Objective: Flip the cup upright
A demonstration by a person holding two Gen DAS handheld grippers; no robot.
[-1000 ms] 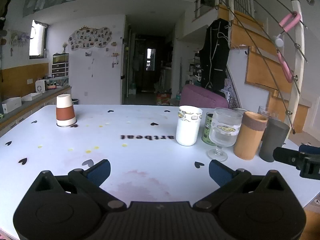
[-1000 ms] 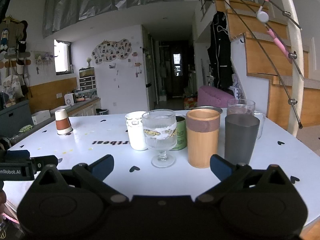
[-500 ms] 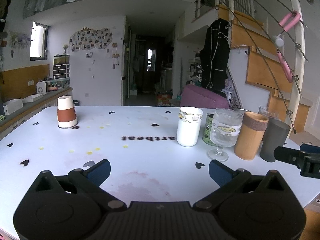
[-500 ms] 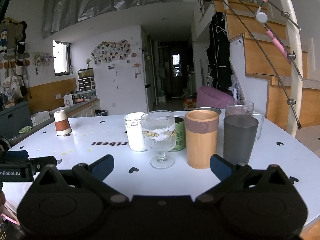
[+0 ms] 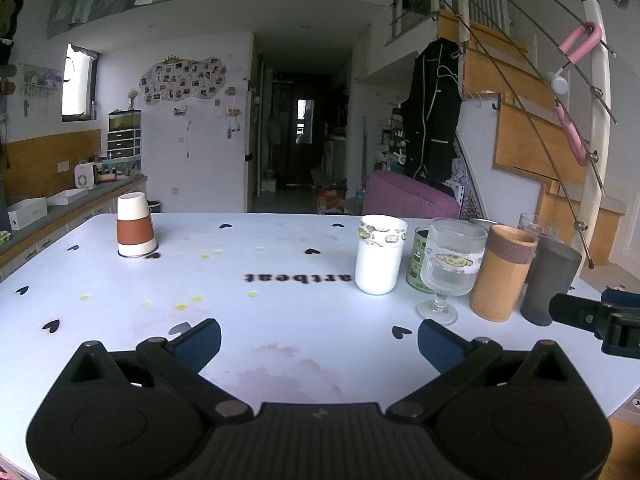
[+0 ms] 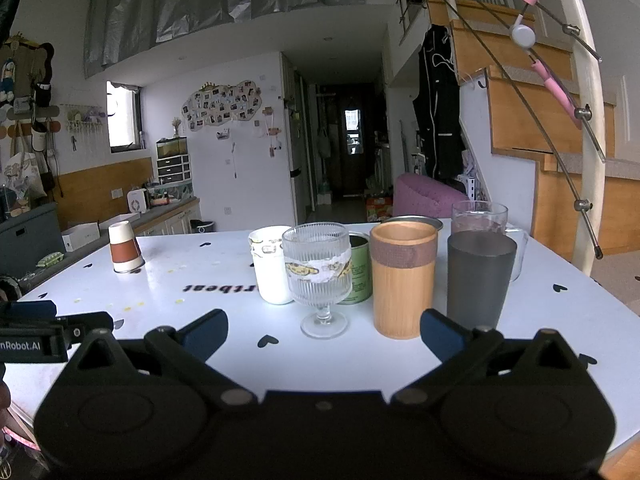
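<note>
Far off on the white heart-dotted table (image 5: 280,360): white paper cup with a brown band (image 5: 135,225), mouth down (standing alone, well apart from the rest). Left gripper (image 5: 318,338) spread wide, holding nothing. Right gripper (image 6: 324,330) likewise spread, empty, just before a ribbed stemmed glass (image 6: 320,276), a bamboo tumbler (image 6: 402,278) and a dark grey tumbler (image 6: 480,276).

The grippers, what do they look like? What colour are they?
Both look alike. The left gripper and the right gripper have matt black plastic bodies with round discs, silver pivot screws and a ribbed middle. Their two fingers end in dark blue pads. White lettering reading "nRobot.AI" marks the left gripper's side.
</note>
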